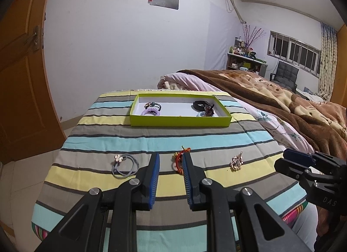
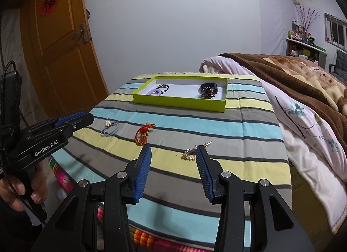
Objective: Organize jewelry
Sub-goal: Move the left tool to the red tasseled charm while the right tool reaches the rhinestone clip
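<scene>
A green box (image 1: 180, 120) (image 2: 177, 101) sits at the far end of the striped cloth (image 1: 151, 139), holding hair ties and bracelets. On the cloth nearer me lie a grey hair tie with a flower charm (image 1: 123, 165) (image 2: 110, 128), a red braided bracelet (image 1: 179, 159) (image 2: 143, 135) and a gold beaded piece (image 1: 236, 162) (image 2: 194, 152). My left gripper (image 1: 170, 158) is open and empty, just before the red bracelet. My right gripper (image 2: 173, 151) is open and empty, its right finger next to the gold piece; it also shows in the left wrist view (image 1: 288, 154).
A bed with a brown blanket (image 1: 282, 100) and a pink floral quilt (image 2: 303, 121) lies to the right. An orange door (image 2: 58, 56) stands at the left. The cloth's near edge drops off towards me.
</scene>
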{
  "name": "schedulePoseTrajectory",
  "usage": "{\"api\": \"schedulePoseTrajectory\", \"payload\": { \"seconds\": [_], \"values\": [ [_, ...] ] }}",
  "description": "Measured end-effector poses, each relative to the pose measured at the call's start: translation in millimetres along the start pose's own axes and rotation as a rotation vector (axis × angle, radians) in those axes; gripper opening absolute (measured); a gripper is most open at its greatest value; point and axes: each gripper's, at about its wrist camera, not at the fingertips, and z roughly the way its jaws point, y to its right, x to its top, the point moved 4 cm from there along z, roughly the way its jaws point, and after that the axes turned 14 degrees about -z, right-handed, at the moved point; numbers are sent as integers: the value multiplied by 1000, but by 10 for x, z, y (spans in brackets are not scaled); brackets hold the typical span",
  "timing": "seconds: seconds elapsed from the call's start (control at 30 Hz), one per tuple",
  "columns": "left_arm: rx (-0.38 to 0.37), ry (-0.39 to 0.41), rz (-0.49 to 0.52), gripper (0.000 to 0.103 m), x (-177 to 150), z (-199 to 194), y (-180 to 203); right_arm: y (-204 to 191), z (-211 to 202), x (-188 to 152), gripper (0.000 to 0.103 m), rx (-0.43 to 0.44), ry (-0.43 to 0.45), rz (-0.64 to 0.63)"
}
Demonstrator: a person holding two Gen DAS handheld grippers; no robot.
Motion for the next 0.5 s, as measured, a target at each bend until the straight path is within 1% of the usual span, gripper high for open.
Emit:
{"api": "schedulePoseTrajectory", "payload": {
  "seconds": [0.17,0.27,0.5],
  "values": [
    [5,-2,7,21,-56,-7,-3,-29,-27,-32,44,-8,0,-6],
    [4,-6,8,21,-86,-4,-13,-40,-7,-44,44,-21,-11,-11],
    [4,-26,-10,21,-144,59,-107,-47,81,-103,44,-15,-44,0]
  ]
}}
